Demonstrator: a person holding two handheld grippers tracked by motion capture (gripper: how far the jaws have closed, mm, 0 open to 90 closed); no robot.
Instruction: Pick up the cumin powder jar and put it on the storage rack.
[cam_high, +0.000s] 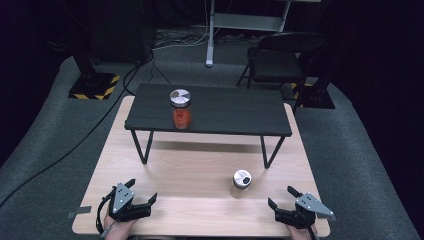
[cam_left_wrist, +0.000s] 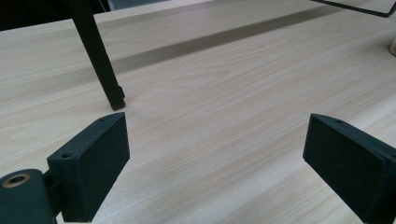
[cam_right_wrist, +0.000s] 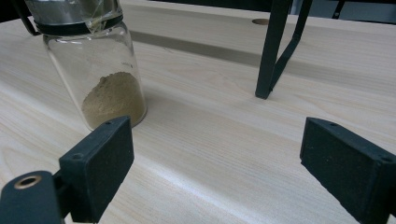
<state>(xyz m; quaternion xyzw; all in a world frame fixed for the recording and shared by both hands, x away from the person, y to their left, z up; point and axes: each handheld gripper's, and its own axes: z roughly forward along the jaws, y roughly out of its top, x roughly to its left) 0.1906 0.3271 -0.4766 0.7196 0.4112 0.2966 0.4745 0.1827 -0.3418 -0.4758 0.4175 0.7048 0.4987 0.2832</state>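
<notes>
Jar of tan powder (cam_high: 241, 183) is what I take the work to centre on: it stands upright on the pale wooden table (cam_high: 190, 210), on my right half, in front of the black shelf (cam_high: 210, 111) and just ahead and to the inside of the right gripper (cam_high: 283, 197). In the right gripper view the same jar (cam_right_wrist: 105, 84) sits just beyond my left-hand jaw, apart from it, glass sides clear and the powder heaped low at the bottom, so a grip would have to land on the glass below the metal lid. My right gripper has its jaws spread wide with nothing between them but bare wood, which I judge is the sensible stance for a round jar: wide enough to straddle it once I slide across. The left gripper (cam_high: 140, 192) rests at the near left edge of the table, also spread wide and empty; its own view shows wood grain and one shelf leg (cam_left_wrist: 100, 65) ahead. I read that hand as parked out of the way, leaving the middle free. A second jar with red contents (cam_high: 180, 109) stands on top of the shelf, left of centre, and I would guess the space beside it is where the powder jar belongs, though nothing is in motion yet.
</notes>
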